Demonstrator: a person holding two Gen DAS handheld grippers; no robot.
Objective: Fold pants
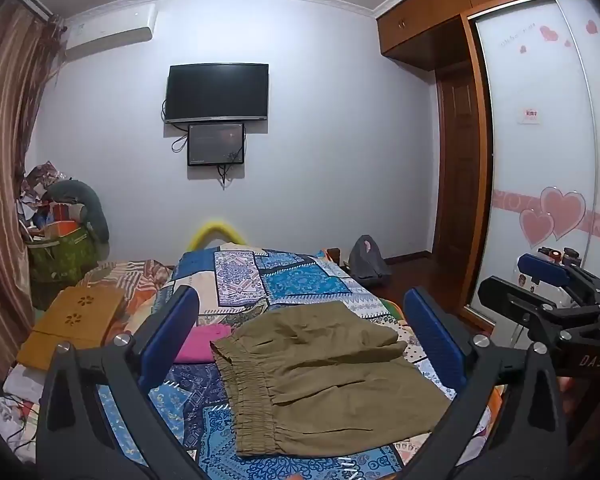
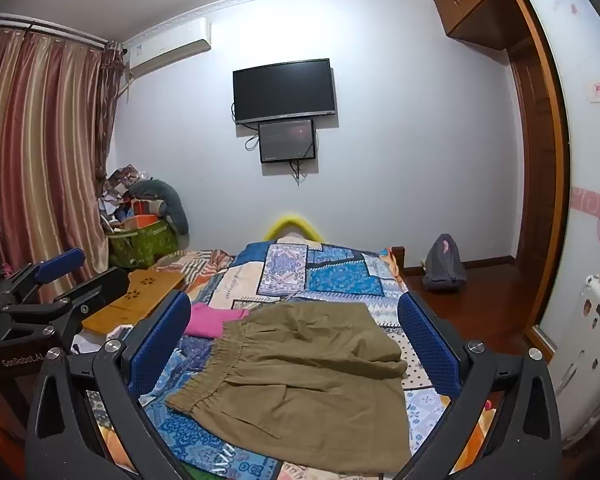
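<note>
I'm looking down the length of the bed [image 2: 332, 276], its patchwork cover giving me a broad, flat place to work, which is surely why the pants were laid here. The pants [image 2: 300, 376], olive with a gathered elastic waist, lie near the foot of the bed, waistband toward my left and already lying in layers, so I judge the fold is partly made or nearly finished. A pink garment [image 2: 214, 320] sits just beyond the waistband, touching or almost touching it; I can't tell which. A small wooden table [image 1: 78, 320] rests on the bed's left side, well clear of the cloth.

My left gripper [image 1: 300, 332] hangs above the pants with its jaws spread wide and nothing between them. My right gripper [image 2: 294, 336] is the same: jaws wide, empty, the cloth below and not touched. Both tip slightly downward, which keeps the whole garment in sight. From here I'd judge the next move needs an edge to pinch, likely the waistband or the hem.
</note>
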